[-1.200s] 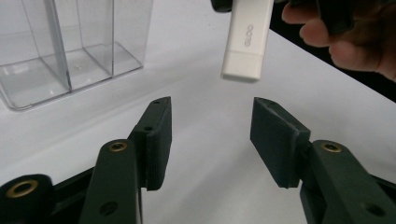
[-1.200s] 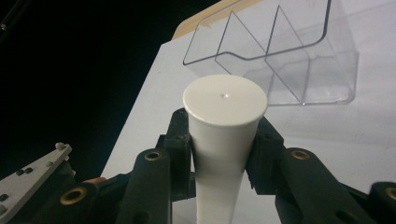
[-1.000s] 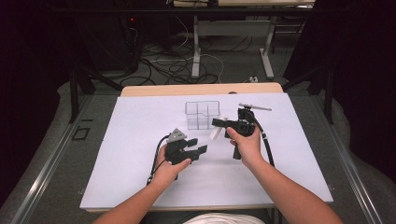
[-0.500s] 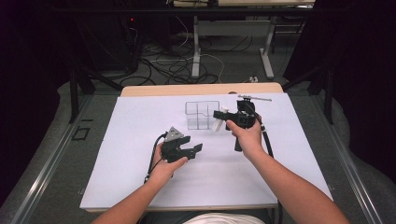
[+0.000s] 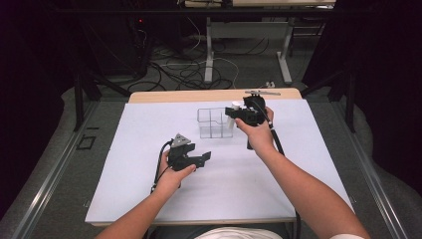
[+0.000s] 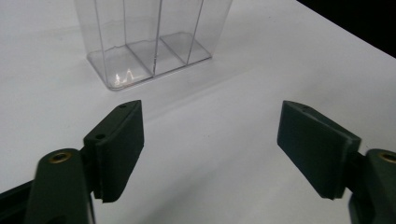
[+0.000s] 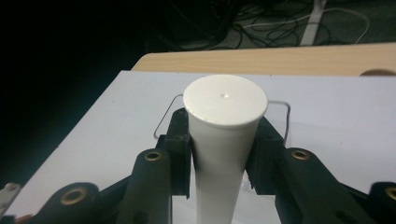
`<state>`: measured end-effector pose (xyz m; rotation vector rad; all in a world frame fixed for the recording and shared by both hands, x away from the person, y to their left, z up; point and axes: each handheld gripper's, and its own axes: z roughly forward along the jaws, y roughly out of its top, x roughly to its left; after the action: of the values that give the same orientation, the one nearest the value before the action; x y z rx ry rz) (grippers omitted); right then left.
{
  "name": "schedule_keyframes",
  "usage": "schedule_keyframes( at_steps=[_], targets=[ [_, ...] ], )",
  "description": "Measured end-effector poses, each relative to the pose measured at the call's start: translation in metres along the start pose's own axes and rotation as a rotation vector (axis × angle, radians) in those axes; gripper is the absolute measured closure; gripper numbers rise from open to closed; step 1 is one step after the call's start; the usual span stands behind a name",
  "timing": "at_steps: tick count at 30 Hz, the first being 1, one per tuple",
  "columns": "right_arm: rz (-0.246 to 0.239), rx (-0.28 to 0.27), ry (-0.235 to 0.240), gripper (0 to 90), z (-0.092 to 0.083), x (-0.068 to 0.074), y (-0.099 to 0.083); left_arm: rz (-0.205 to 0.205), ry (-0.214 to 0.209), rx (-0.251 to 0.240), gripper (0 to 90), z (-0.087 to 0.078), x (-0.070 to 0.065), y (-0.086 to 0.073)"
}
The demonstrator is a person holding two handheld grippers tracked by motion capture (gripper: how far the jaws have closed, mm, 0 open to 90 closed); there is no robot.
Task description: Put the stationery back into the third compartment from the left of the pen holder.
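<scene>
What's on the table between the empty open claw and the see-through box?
Nothing: in the left gripper view, only bare white table cover lies between the open left gripper and the clear divided box.

We hold two black grippers: our left gripper [image 5: 198, 158] carries a grey three-cornered plate [image 5: 180, 139] and trails a black cable [image 5: 160, 169], our right gripper [image 5: 232, 112] shows brass-ringed screw holes, and our forearms are bare.

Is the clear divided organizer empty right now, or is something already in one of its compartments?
Empty, as far as visible. The clear organizer shows bare compartment floors in the left gripper view; the white tube is clamped in the right gripper, above it.
</scene>
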<state>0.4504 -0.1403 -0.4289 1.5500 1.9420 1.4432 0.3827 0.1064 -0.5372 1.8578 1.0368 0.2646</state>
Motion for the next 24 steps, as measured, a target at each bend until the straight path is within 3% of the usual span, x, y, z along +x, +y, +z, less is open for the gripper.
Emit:
schedule_keyframes(
  at_steps=[3, 9, 12, 19, 20, 24],
  targets=[
    [-0.022, -0.009, -0.027, 66.5, 0.009, 0.001, 0.006, -0.026, 0.002, 0.005, 16.9, 0.001, 0.002, 0.0],
    [-0.059, -0.03, -0.105, 66.5, 0.032, -0.003, 0.01, -0.03, 0.004, 0.001, 15.8, 0.001, 0.004, 0.0],
    [-0.063, -0.014, -0.121, 66.5, 0.045, -0.007, 0.006, -0.031, 0.005, 0.0, 15.0, 0.001, 0.004, 0.0],
    [-0.123, 0.014, -0.171, 66.0, 0.066, -0.009, -0.004, -0.03, 0.007, -0.01, 14.1, -0.001, 0.006, 0.0],
    [-0.119, 0.019, -0.17, 64.8, 0.067, -0.009, -0.005, -0.027, 0.01, -0.01, 14.1, -0.002, 0.007, 0.0],
    [-0.122, 0.023, -0.139, 45.7, 0.064, -0.007, -0.006, -0.032, 0.019, -0.016, 13.6, -0.004, 0.01, 0.001]
  ],
)
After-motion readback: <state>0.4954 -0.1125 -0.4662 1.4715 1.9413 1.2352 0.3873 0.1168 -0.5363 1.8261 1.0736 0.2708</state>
